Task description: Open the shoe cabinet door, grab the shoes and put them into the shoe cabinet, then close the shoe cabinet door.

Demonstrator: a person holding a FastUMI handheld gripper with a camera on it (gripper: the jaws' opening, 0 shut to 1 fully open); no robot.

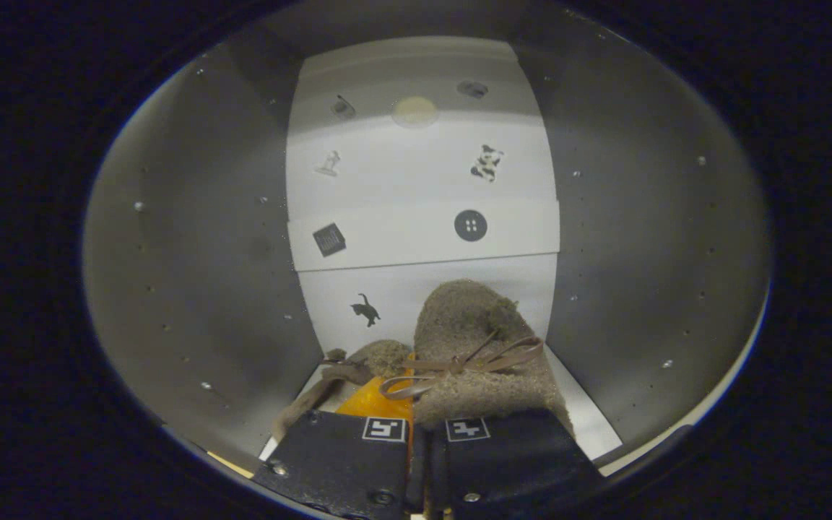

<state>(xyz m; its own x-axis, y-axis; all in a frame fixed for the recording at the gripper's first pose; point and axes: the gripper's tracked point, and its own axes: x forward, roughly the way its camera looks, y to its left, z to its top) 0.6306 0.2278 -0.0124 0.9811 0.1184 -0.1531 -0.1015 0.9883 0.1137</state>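
We have the hand-held gripper [427, 433] reaching into the shoe cabinet [192, 274], its 2 fingers drawn nearly together with only a thin gap between them. They look clamped on the near edge of a tan fleece shoe [470, 325] with a brown ribbon bow [459, 365], though the contact itself sits under the finger housings, so we judge the grip rather than see it. The shoe lies straight ahead of the fingers, its long axis running away from us toward the white back panel [416, 188], toe end farthest in and tilted a little upward. Just left of it a 2nd tan piece with an orange lining [376, 401] rests on the cabinet floor [589, 419], touching or nearly touching the held shoe. We judge the coming move is a short lowering and release, since the shoe already points inward between the grey side walls
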